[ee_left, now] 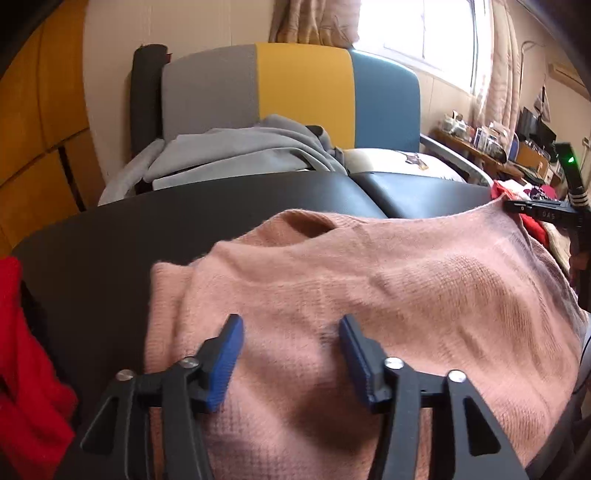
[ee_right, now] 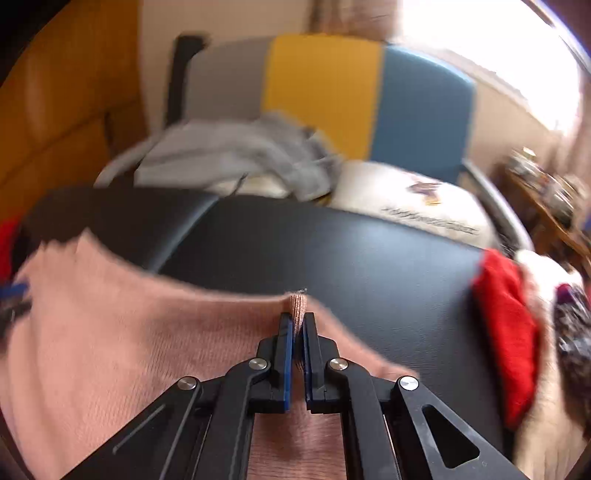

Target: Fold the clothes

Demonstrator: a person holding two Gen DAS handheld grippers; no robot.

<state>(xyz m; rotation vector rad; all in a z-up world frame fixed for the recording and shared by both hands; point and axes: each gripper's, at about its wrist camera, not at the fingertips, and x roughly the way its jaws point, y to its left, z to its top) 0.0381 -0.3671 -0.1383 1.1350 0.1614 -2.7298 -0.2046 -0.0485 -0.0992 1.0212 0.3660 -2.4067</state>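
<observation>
A black padded surface point(ee_left: 110, 236) is seen ahead of both claws, smooth and slightly glossy, split by a seam into two cushions; bare black is left beyond the far edge of the garment and to the right of the right gripper point(ee_right: 297, 325). Behind it a chair point(ee_left: 303, 92) with grey, yellow and blue back panels is backed against a cream wall, under a bright window point(ee_left: 421, 29) with patterned curtains.

The pink sweater point(ee_left: 369, 295), a soft, fuzzy fine knit, is spread flat under the left gripper point(ee_left: 291, 332), its neck opening lying ahead and left of the fingers. The left gripper's blue-padded jaws are spread wide above the knit, nothing between them. The right gripper is clamped on a small ribbed fold at the sweater's far edge, the fabric poking up past the fingertips.

Grey clothing point(ee_left: 240, 147) is heaped on the chair seat. Red fabric point(ee_right: 506, 325) lies right of the right gripper, and another red garment point(ee_left: 26, 369) left of the left one.
</observation>
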